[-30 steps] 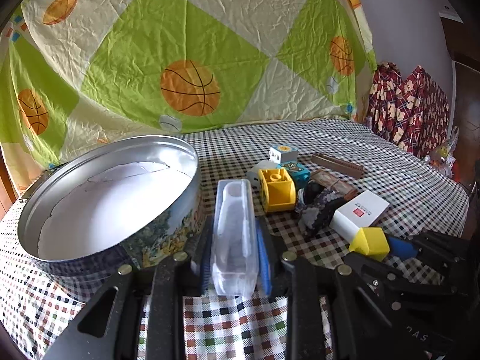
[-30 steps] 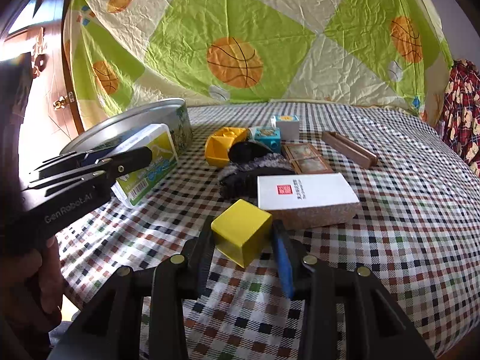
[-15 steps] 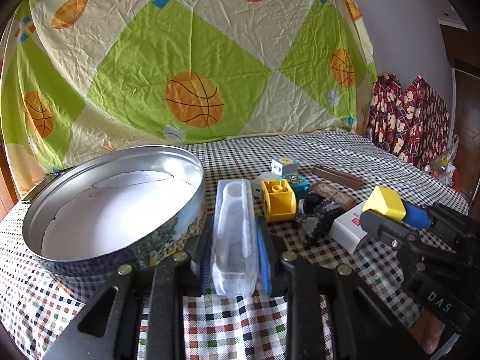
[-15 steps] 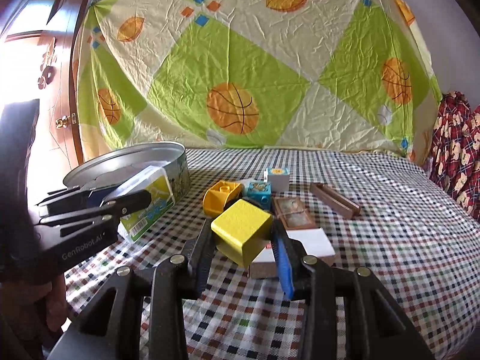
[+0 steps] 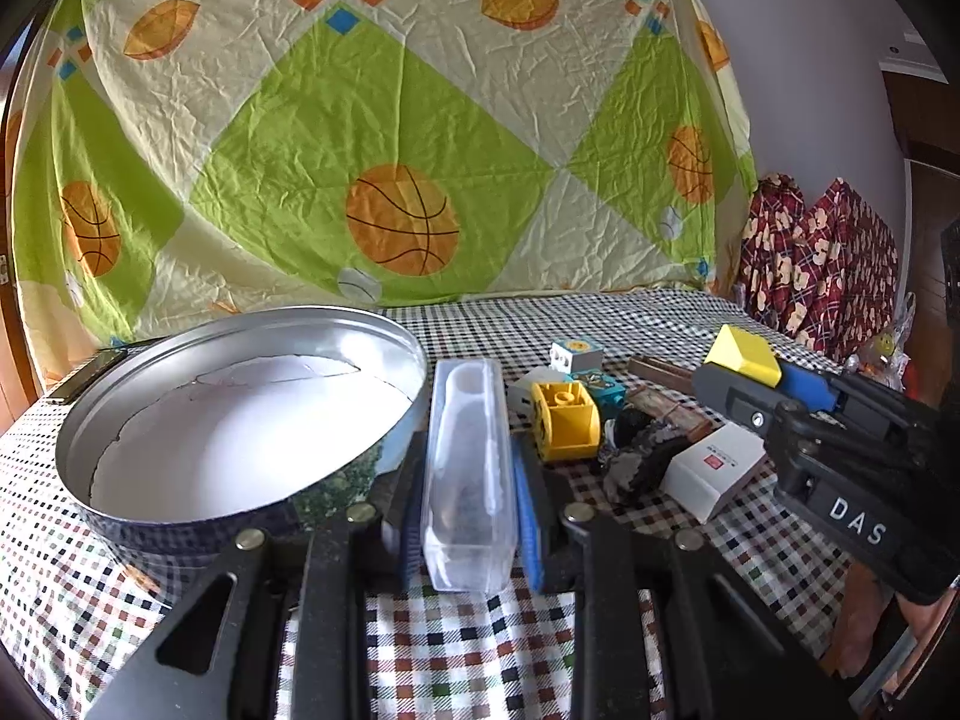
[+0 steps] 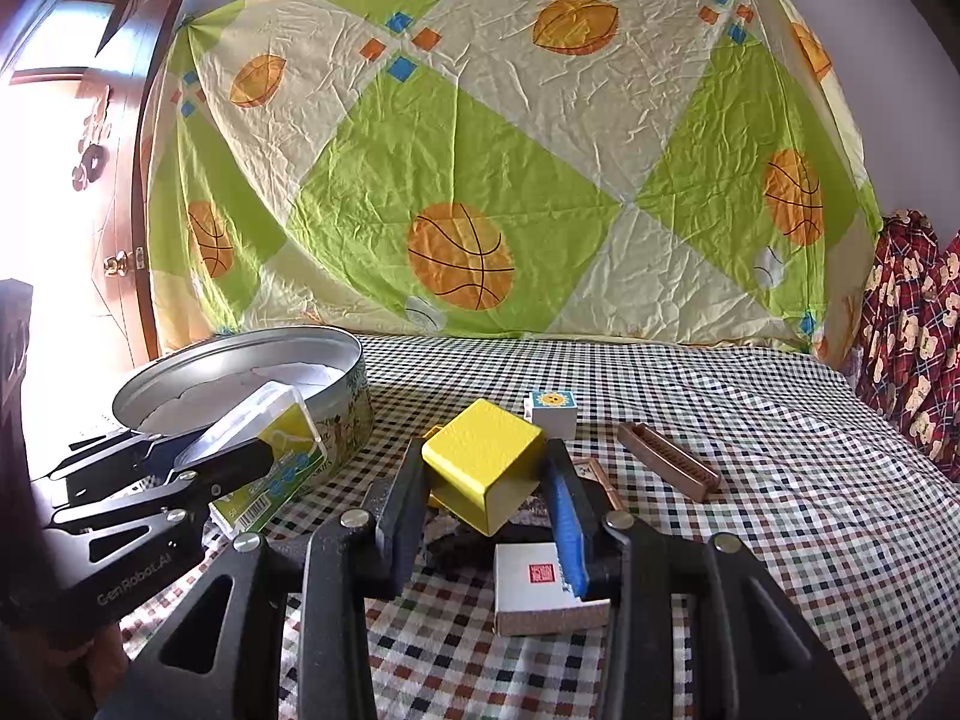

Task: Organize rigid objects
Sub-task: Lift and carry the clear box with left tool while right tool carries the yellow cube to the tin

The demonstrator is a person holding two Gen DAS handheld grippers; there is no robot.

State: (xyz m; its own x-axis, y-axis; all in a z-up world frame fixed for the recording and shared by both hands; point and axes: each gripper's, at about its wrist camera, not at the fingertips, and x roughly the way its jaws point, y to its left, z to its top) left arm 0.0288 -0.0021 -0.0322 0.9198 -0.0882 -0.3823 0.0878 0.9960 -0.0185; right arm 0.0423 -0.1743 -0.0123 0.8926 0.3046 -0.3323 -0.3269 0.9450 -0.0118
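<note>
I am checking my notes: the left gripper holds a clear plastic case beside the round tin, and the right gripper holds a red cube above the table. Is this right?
One detail is wrong: the cube in the right gripper is yellow, not red, as the right wrist view shows. The left gripper does hold the clear case beside the tin.

basketball-print sheet (image 6: 480,180) hung behind checkered tablecloth (image 6: 780,450); red patterned fabric (image 5: 822,264) at right; wooden door (image 6: 120,192) left.
</note>
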